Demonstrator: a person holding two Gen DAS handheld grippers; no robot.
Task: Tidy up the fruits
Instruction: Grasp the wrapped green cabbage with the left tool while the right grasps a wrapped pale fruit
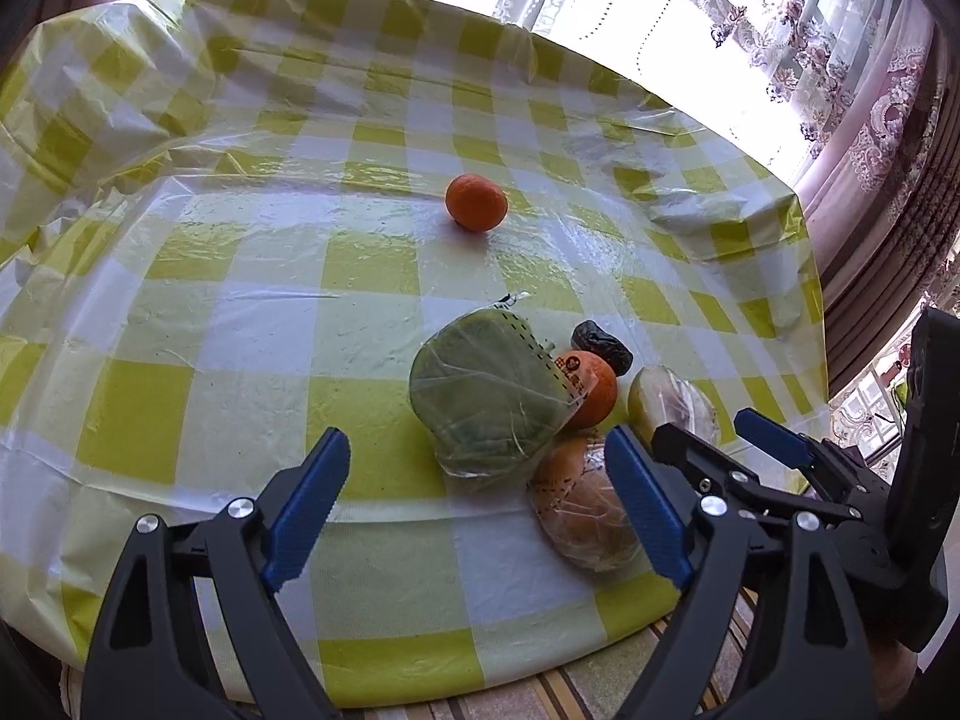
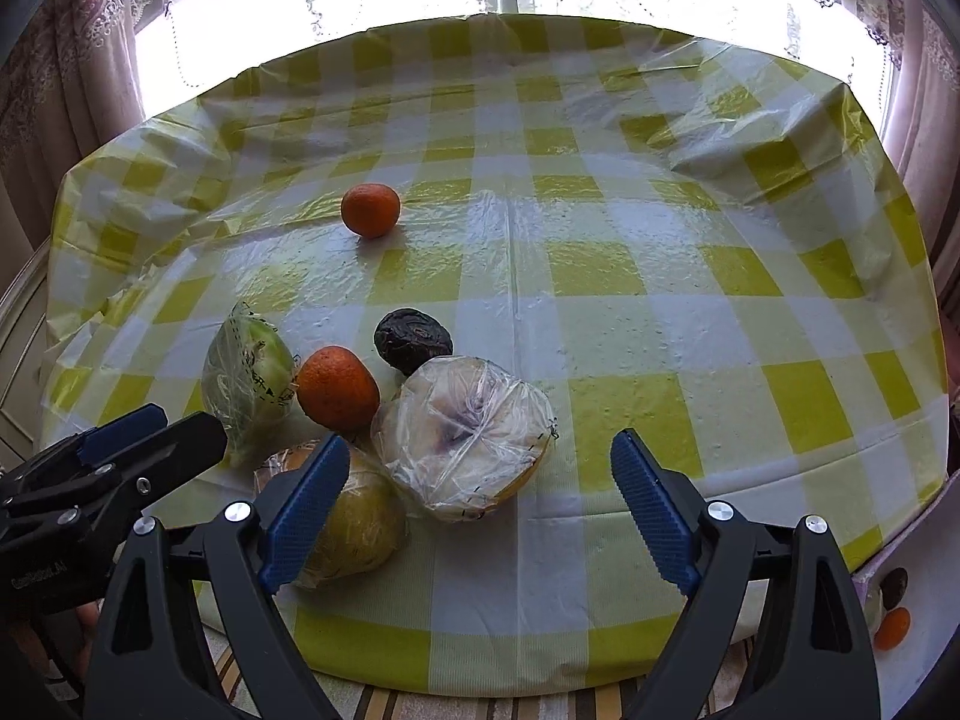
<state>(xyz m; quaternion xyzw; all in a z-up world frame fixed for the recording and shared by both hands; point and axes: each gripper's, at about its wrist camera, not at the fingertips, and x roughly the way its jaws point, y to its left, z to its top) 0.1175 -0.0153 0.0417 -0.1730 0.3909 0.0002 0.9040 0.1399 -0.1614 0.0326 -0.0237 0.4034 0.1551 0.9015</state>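
**Risk: wrapped fruits slip or scatter the pile**

Left gripper [image 1: 477, 501] is spread wide, empty, low over the near edge of the table [image 1: 198, 324], jaws facing the green wrapped fruit [image 1: 489, 396]. Film looks loose and slick; pads would likely grab plastic, not fruit, and it could slide out. Behind it, touching, sits an orange with a label [image 1: 591, 387], and below it a wrapped orange-brown fruit [image 1: 579, 513] pressed against the green one. Lifting any one probably rolls its neighbours.

A lone orange [image 1: 476, 202] lies well apart toward the far side, round and free to roll if nudged.

A dark wrinkled fruit [image 2: 413, 339] sits behind the cluster, partly hidden from the left view. The pale wrapped fruit [image 2: 465, 438] lies between the jaws of the right gripper [image 2: 480, 501], also wide open and holding nothing. The two grippers are close together, so a clash is possible if both reach in.
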